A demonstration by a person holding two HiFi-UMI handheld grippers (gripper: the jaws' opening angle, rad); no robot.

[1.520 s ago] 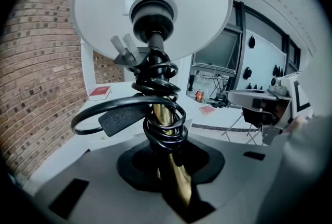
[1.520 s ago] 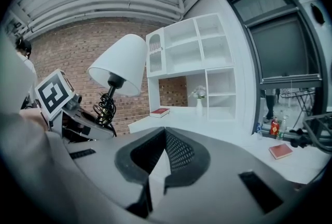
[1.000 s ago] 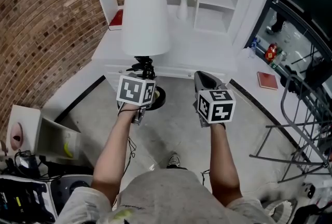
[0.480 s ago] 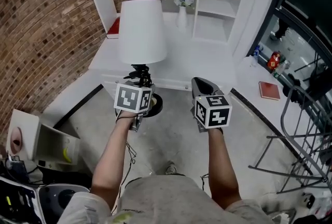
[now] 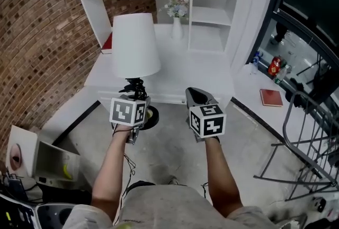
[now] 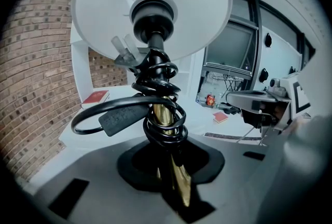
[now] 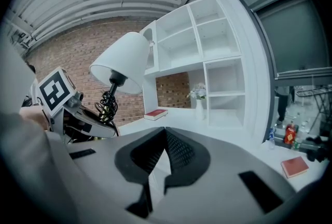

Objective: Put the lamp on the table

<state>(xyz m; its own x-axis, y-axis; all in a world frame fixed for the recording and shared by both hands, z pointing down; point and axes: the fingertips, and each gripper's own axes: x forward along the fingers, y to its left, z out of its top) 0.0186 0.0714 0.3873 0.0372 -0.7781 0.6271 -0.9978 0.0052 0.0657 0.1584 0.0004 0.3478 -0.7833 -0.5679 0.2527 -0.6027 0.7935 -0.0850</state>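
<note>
Your 12 o'clock: white table (image 5: 204, 71), broad bare top, open to your approach. Floor (image 5: 169, 143) before it: free. 11 o'clock: red book (image 5: 106, 42) beside brick wall (image 5: 42, 37). Far 12 o'clock: flower vase (image 5: 176, 26), shelf unit (image 5: 212, 8) behind. 3 o'clock: metal rack (image 5: 318, 122) blocks you.

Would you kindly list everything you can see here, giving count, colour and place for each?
white-shaded lamp with brass stem: one, white shade, black coiled cord and base, held over the grey floor, short of the table.
white table: one, white, ahead.
white open shelving unit: one, white, at the table's back.
white vase of pale flowers: one, white, on the table by the shelving.
red book near the wall: one, red, table's left end.
red book on the side ledge: one, red, right.
brick wall: one, red-brown, left.
dark metal rack: one, far right.
left tool: one, grey, shut on the lamp's stem.
right tool: one, grey, shut, empty.
</note>
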